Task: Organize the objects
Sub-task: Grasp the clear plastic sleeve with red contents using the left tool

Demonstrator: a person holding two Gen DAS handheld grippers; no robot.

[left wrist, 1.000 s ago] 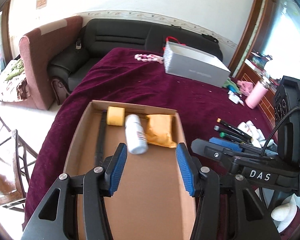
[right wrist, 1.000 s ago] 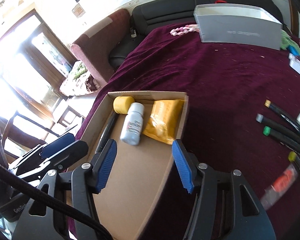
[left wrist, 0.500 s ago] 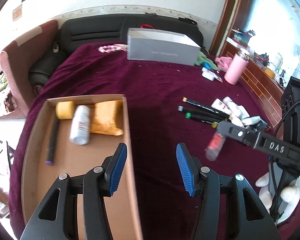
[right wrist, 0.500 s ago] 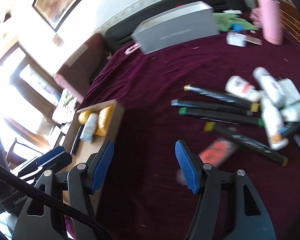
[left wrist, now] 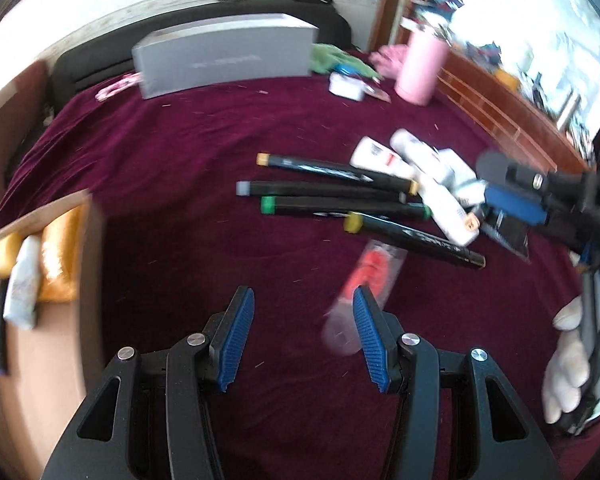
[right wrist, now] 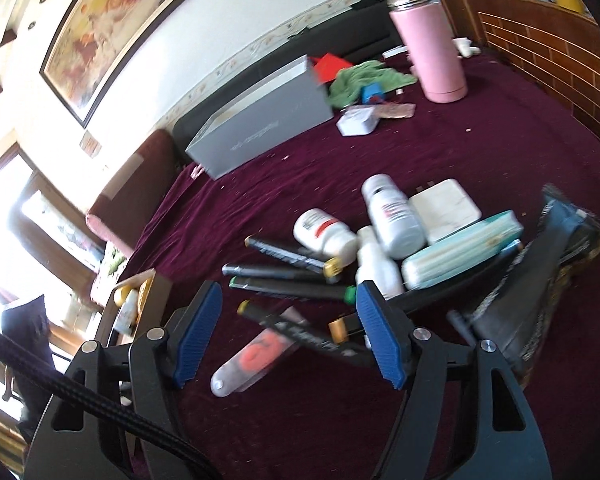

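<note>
We hold our left gripper (left wrist: pixel 302 340) apart and empty over the maroon cloth (left wrist: pixel 188 168); our right gripper (right wrist: pixel 288 336) is opening, clamping nothing, above the markers (right wrist: pixel 292 288); the cardboard box (left wrist: pixel 40 360) sits far left.

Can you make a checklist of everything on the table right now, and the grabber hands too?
Surface: maroon velvet cloth, lint-flecked.
Job's things: open brown cardboard box at left holding a yellow roll, white bottle, orange packet; four black markers, white pill bottles, clear tube with orange contents loose on the cloth.
Clutter: grey rectangular box, pink flask, green cloth.
Grippers: left gripper open, empty; right gripper opening, over the markers, gripping nothing.
Cables: black braided cable.
Surroundings: black sofa, framed painting.
</note>
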